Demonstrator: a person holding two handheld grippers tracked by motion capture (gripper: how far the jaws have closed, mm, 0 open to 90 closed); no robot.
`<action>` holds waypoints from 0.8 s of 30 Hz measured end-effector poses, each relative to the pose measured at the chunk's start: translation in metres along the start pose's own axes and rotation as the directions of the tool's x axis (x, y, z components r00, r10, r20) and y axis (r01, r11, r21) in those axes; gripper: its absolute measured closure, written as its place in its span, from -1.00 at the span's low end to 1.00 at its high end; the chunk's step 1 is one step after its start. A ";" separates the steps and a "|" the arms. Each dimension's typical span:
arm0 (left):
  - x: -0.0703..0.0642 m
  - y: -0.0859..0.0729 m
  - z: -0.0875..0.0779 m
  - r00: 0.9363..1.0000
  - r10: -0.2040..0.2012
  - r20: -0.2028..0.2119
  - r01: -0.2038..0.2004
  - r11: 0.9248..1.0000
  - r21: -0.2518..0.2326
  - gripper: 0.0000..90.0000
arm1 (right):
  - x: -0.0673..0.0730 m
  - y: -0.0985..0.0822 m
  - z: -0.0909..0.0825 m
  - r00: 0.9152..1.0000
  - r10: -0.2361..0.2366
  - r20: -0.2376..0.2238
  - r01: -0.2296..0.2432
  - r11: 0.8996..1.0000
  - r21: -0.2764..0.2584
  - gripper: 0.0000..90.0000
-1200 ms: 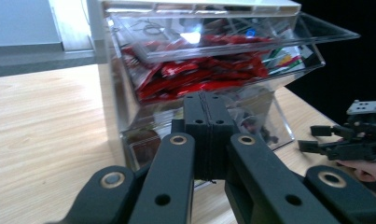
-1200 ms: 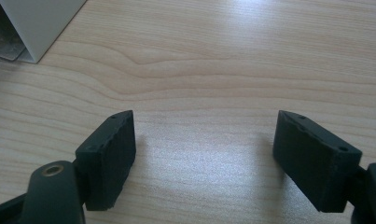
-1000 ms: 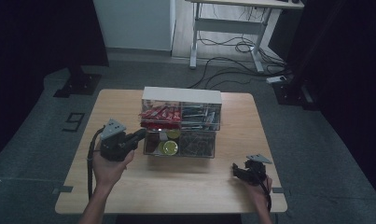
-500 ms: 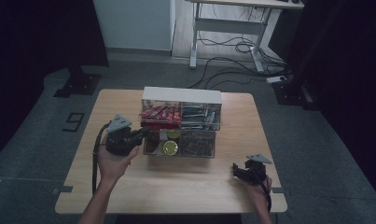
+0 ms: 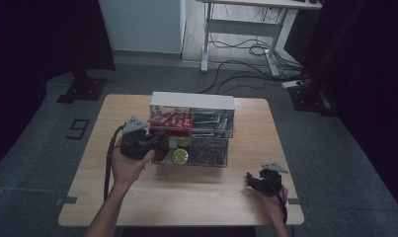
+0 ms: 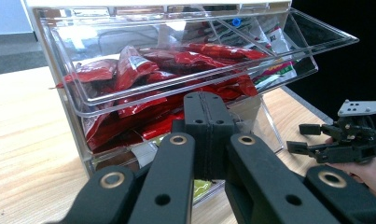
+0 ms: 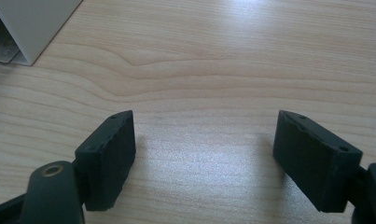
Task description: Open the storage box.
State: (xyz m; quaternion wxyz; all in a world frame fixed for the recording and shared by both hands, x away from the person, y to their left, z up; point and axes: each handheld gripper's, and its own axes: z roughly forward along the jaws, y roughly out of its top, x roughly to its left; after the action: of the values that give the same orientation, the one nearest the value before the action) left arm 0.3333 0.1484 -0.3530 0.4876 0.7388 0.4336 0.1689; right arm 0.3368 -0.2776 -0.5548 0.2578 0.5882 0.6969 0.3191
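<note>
A clear drawer cabinet point(image 5: 191, 101) with a white top stands mid-table. Its upper left drawer point(image 6: 176, 88) sticks out toward me and holds red packets point(image 6: 129, 70), which also show from above as red packets point(image 5: 169, 120). My left gripper point(image 5: 159, 139) is shut with nothing between its jaws. In the left gripper view, the left gripper point(image 6: 207, 105) has its tips against that drawer's clear front, below the rim. My right gripper point(image 5: 251, 180) rests low over the table's front right, open. In its own view the right gripper point(image 7: 204, 154) frames bare wood.
The lower left drawer holds round yellow items point(image 5: 179, 155); the right-hand drawers point(image 5: 211, 138) hold dark small parts. The cabinet's white corner point(image 7: 27, 28) lies far left of the right gripper. The other hand's gripper point(image 6: 335, 140) shows beyond the cabinet. Wooden table point(image 5: 137, 197) in front.
My left hand has moved right and slightly away from me, bringing the shut gripper up to the cabinet's left drawers. The right gripper has stayed put.
</note>
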 end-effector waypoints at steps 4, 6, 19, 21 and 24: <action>0.001 0.002 0.001 1.000 -0.005 0.002 0.005 1.000 0.004 1.00 | 0.000 0.000 0.000 1.000 0.004 0.005 -0.004 1.000 -0.001 -0.53; 0.001 0.003 0.002 1.000 -0.009 0.005 0.009 1.000 0.006 1.00 | 0.000 0.000 0.000 1.000 0.004 0.005 -0.004 1.000 0.000 -0.53; 0.009 0.012 -0.001 1.000 -0.013 0.002 0.013 1.000 0.014 1.00 | -0.001 0.000 0.001 1.000 0.018 0.021 -0.018 1.000 0.002 -0.56; 0.011 0.013 0.001 1.000 -0.015 0.005 0.015 1.000 0.015 1.00 | -0.001 0.000 0.001 0.999 0.022 0.028 -0.022 1.000 0.001 -0.56; 0.011 0.017 0.003 1.000 -0.007 0.008 0.007 1.000 0.014 1.00 | -0.001 0.000 0.001 0.999 0.029 0.036 -0.029 1.000 -0.002 -0.56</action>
State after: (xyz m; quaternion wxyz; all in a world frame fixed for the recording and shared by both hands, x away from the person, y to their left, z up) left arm 0.3494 0.1528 -0.3419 0.4847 0.7414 0.4352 0.1611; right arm 0.3377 -0.2790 -0.5552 0.2660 0.6037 0.6835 0.3126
